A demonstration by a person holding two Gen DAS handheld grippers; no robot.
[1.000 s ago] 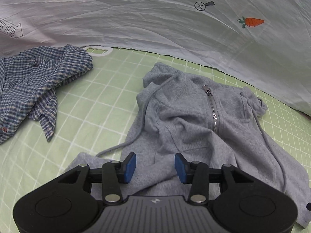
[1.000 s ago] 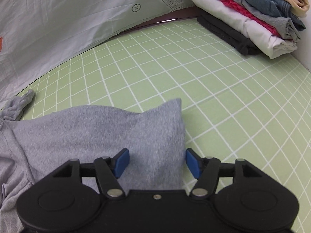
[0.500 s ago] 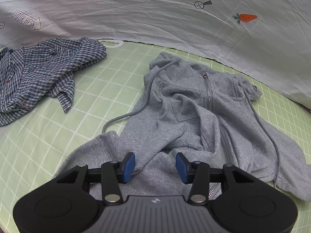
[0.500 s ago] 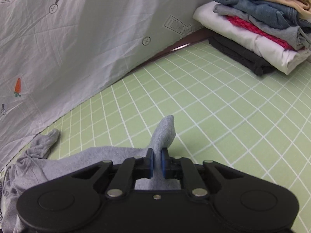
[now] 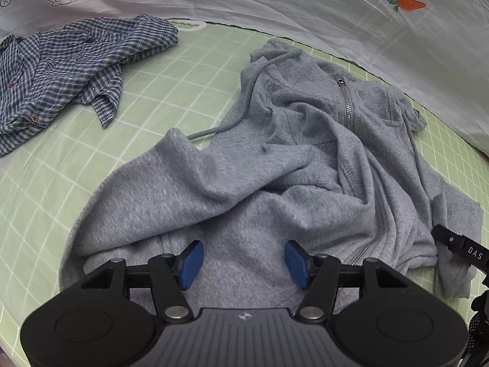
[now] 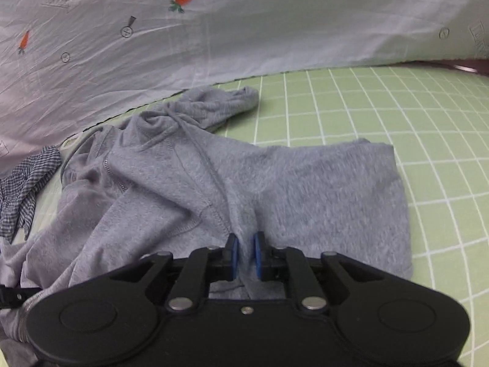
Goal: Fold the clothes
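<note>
Hoodie (image 5: 305, 159): grey, zipped, lying rumpled on the green checked sheet (image 5: 171, 70) near its far edge, where a white printed cloth (image 5: 244, 0) hangs. Folding has barely begun; body and sleeves are bunched, not squared.

Left hand-held gripper (image 5: 243, 260): jaws opening, pads clear of the fabric beneath, nothing gripped.

Right hand-held gripper (image 6: 244, 253): jaws easing apart, with a ridge of hoodie fabric pinched between the pads.

Plaid shirt (image 5: 67, 64): crumpled toward the far left edge, untouched. Remaining: flatten, fold the hoodie, then the shirt.
</note>
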